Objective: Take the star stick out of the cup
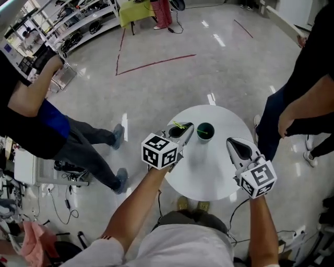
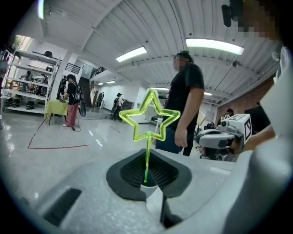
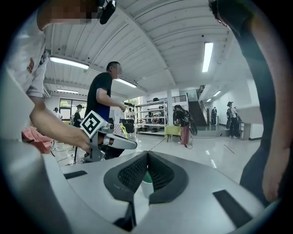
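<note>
The star stick (image 2: 152, 118), a thin neon-green rod with an open star outline on top, stands upright out of my left gripper (image 2: 147, 160), which is shut on the rod's lower end. In the head view, the left gripper (image 1: 186, 130) holds the star stick (image 1: 179, 125) just left of the dark green cup (image 1: 205, 131), clear of it. The cup stands on the round white table (image 1: 219, 174). My right gripper (image 1: 233, 143) hovers to the cup's right. Its jaws meet at the tip with nothing held, as the right gripper view (image 3: 146, 156) also shows.
One person (image 1: 47, 120) stands close to the table's left and another (image 1: 297, 104) close to its right. Shelving (image 1: 73, 26) and a yellow-covered table (image 1: 136, 11) stand far back across the grey floor. The table is small, with its edge near both grippers.
</note>
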